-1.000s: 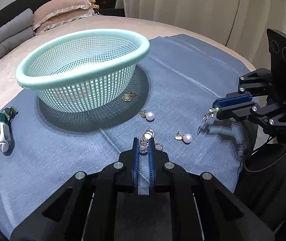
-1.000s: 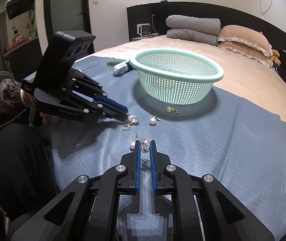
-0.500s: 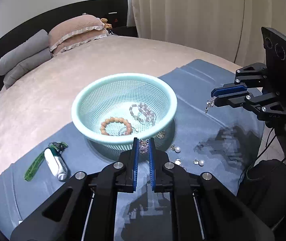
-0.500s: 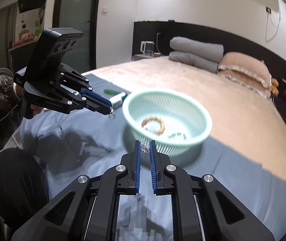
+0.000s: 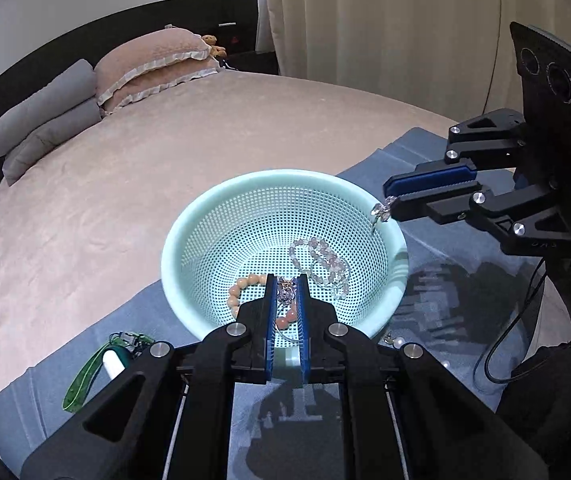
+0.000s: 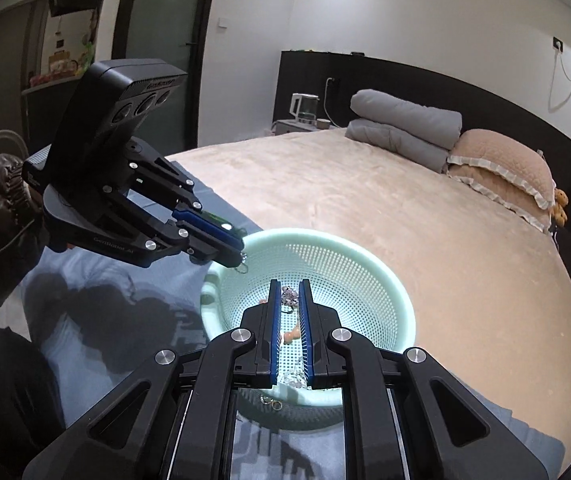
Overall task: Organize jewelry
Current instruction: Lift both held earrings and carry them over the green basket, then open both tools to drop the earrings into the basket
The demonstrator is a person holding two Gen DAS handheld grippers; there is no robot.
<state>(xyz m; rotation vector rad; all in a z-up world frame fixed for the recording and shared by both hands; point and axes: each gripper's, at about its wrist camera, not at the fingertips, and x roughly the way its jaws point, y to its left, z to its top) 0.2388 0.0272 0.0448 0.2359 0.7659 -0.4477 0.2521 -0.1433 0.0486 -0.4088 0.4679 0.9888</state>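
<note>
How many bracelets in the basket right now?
2. Peach bead bracelet lies at the basket bottom, partly hidden by the left gripper; clear bead bracelet lies to its right. More may be hidden.

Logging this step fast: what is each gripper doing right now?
Left gripper: shut on a small sparkly silver earring, above the mint plastic mesh basket.
Right gripper: shut on another small sparkly earring.

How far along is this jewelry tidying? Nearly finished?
Partly done. Two bead bracelets already lie in the mint basket. Each gripper, left and right, pinches a small sparkly piece over the basket, not yet dropped. Pearl earrings and little rings wait on the blue cloth.
</note>
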